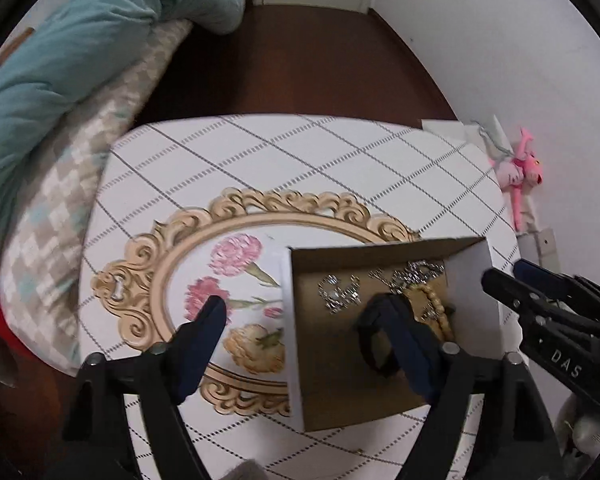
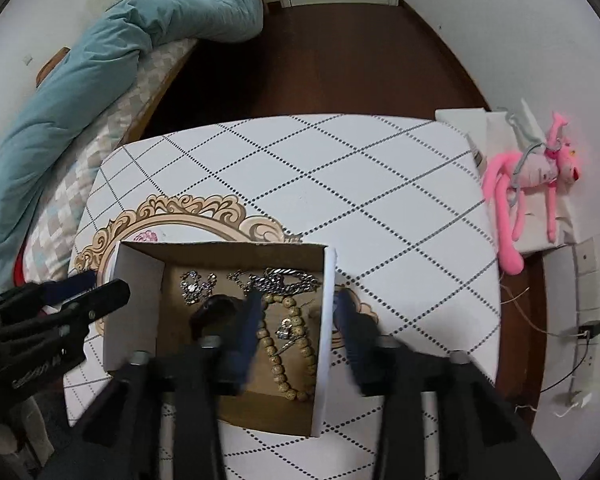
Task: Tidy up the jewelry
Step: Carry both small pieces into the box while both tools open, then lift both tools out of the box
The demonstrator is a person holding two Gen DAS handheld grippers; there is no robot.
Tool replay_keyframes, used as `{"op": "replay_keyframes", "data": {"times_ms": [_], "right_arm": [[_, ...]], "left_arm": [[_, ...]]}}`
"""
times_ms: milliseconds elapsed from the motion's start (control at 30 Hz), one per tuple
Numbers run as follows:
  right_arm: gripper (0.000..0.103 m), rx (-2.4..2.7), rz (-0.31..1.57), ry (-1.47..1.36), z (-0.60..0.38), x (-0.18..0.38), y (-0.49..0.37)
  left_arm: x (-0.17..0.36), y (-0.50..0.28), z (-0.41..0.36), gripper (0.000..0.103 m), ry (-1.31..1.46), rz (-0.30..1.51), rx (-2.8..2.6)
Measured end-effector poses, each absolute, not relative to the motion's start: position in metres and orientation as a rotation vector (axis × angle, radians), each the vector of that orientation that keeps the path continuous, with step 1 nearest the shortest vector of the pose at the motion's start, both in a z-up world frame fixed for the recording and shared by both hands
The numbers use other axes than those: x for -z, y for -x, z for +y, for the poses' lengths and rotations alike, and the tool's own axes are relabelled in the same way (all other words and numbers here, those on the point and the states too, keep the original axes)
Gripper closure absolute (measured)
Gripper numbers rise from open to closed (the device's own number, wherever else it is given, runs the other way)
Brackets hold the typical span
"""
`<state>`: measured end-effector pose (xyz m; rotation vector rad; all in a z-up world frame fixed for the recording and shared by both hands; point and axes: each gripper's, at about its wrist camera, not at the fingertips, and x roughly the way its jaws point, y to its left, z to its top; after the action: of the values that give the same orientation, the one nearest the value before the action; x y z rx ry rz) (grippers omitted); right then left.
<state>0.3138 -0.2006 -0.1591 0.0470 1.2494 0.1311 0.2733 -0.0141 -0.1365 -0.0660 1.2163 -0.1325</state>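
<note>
An open cardboard box (image 1: 476, 280) (image 2: 132, 300) stands on the table and holds jewelry: a silver sparkly piece (image 1: 338, 292) (image 2: 196, 286), a silver chain (image 1: 416, 272) (image 2: 284, 280), a tan bead bracelet (image 1: 436, 308) (image 2: 288, 356) and a black ring-shaped piece (image 1: 374, 344) (image 2: 214, 312). My left gripper (image 1: 300, 316) is open and straddles the box's left wall, its right finger inside. My right gripper (image 2: 296, 312) is open and straddles the box's right wall, its left finger inside. Neither holds anything.
An ornate oval tray with painted flowers (image 1: 148, 264) (image 2: 140, 216) lies under and left of the box on the checked tablecloth (image 1: 300, 152) (image 2: 380, 200). A bed with a teal duvet (image 1: 60, 60) (image 2: 100, 72) is left. A pink plush toy (image 2: 540, 176) lies right.
</note>
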Motion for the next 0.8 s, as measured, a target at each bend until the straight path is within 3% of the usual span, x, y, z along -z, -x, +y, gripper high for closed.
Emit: {"op": "replay_keyframes", "data": {"times_ms": [67, 133, 167, 433, 800], "right_arm": [[0.042, -0.101, 1.24, 0.0, -0.197, 0.158, -0.311], [0.009, -0.063, 1.245, 0.053, -0.194, 0.159, -0.308], [0.004, -0.048, 1.243, 0.07, -0.193, 0.16, -0.306], [0.0, 0.004, 1.224, 0.072, -0.199, 0.161, -0.29], [0.0, 0.01, 1.125, 0.011, -0.203, 0.12, -0.241]], "left_arm": [[0.134, -0.273, -0.014, 0.023, 0.036, 1.198, 0.106], [0.133, -0.272, -0.013, 0.005, 0.017, 1.184, 0.086], [0.133, -0.27, -0.013, 0.0, 0.009, 1.175, 0.077], [0.134, -0.254, -0.014, 0.0, -0.021, 1.143, 0.041], [0.109, -0.214, -0.012, 0.0, -0.024, 1.091, 0.034]]}}
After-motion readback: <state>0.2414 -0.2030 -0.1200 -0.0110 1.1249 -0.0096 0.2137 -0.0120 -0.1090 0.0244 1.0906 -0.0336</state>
